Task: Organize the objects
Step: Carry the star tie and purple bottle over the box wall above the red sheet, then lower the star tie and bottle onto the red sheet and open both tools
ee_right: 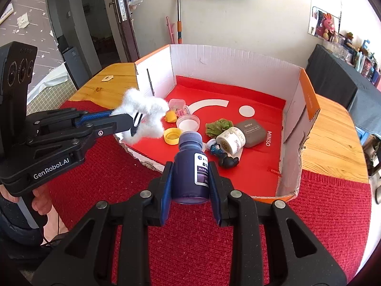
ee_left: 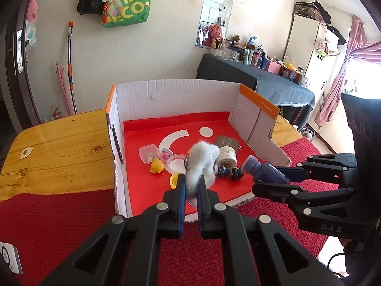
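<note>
While left gripper (ee_left: 191, 191) jaws pinch white fluffy plush (ee_left: 203, 164) and right gripper (ee_right: 190, 181) jaws clamp dark purple plastic bottle (ee_right: 190, 166), bottle prob. slips w/ tilt.

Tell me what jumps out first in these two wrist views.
The two held items grab the eye: the left claw is shut on a white fluffy thing at the near edge of the cardboard box, and the right claw grips a dark purple bottle beside it. Behind them, the box's bright red floor is littered with small things, such as a yellow cap and a grey case.
</note>
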A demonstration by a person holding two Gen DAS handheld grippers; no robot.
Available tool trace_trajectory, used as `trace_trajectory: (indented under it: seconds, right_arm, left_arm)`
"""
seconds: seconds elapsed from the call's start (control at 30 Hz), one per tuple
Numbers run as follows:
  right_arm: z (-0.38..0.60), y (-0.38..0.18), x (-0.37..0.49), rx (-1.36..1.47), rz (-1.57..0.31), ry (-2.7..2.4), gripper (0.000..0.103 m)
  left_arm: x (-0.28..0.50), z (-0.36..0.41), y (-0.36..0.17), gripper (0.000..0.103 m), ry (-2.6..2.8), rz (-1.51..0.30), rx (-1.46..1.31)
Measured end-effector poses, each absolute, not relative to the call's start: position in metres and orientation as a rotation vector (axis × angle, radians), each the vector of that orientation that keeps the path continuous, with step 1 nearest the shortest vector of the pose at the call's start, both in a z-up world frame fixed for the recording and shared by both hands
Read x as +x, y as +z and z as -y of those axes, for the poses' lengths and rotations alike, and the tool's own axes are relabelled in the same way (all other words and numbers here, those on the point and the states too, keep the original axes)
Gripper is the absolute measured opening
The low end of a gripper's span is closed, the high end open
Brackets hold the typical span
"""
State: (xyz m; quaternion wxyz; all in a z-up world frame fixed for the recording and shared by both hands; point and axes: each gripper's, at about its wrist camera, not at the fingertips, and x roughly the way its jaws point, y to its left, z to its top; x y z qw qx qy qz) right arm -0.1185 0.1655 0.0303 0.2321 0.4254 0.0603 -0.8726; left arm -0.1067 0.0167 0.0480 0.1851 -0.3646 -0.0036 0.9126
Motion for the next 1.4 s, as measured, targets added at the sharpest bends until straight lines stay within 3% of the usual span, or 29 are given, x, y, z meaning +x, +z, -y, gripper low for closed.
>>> trace_trajectory:
  seconds: [1.4]
  right_arm:
    - [-0.162,-0.026,-0.189,1.412,-0.056,-2.238,0.026]
  left_arm:
    - [-0.166,-0.027,-0.007,0.009,2.466,-0.03,-1.263]
